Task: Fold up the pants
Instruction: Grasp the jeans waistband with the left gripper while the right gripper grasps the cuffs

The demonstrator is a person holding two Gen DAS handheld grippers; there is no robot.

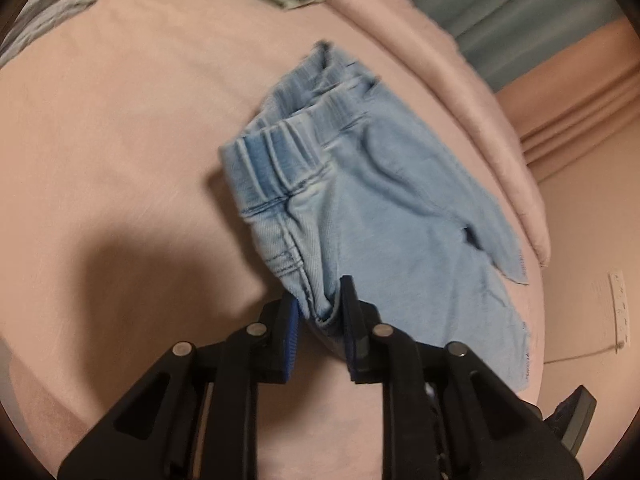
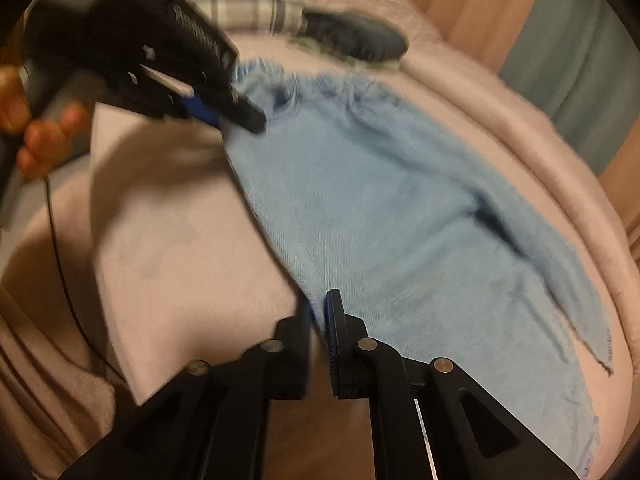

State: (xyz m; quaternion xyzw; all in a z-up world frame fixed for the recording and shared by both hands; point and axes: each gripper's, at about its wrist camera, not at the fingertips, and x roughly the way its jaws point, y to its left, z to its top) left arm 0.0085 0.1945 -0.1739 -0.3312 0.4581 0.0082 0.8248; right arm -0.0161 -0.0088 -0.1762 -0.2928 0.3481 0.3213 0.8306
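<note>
Denim pants (image 2: 384,208) blurred, edge pinched by right hand-held gripper (image 2: 320,320) and left hand-held gripper (image 1: 320,300), hems cut off.

The left gripper (image 1: 322,300) is matte black plastic with 2 fingers lined by ribbed blue pads (image 1: 291,336); 4 round silver pins sit on its angled linkage arms, which have triangular cut-outs. The right gripper (image 2: 320,320) has the same black build, blue pads and 4 silver pins. A bare hand (image 2: 36,136) grips a handle, and a thin black cable (image 2: 64,264) hangs below it.
</note>
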